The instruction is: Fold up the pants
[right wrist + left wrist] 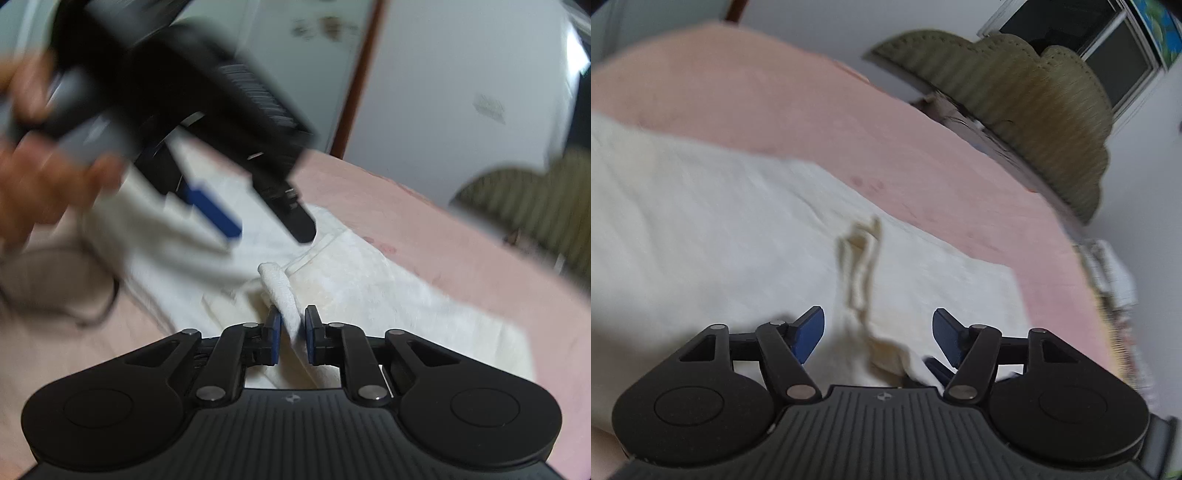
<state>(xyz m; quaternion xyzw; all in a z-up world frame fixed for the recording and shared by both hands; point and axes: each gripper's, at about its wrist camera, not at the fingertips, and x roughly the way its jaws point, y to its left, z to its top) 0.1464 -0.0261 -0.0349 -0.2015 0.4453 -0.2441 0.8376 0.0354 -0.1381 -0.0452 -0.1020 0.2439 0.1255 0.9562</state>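
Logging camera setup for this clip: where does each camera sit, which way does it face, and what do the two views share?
Left wrist: on the left gripper, looking forward and down along its open fingers over the white pants on the pink bed, toward the green headboard; no hand shows.
Right wrist: on the right gripper, looking down the bed; its fingers pinch a pants fold; the left gripper and the hand holding it show blurred, upper left.
Shared: pants, bed, headboard.
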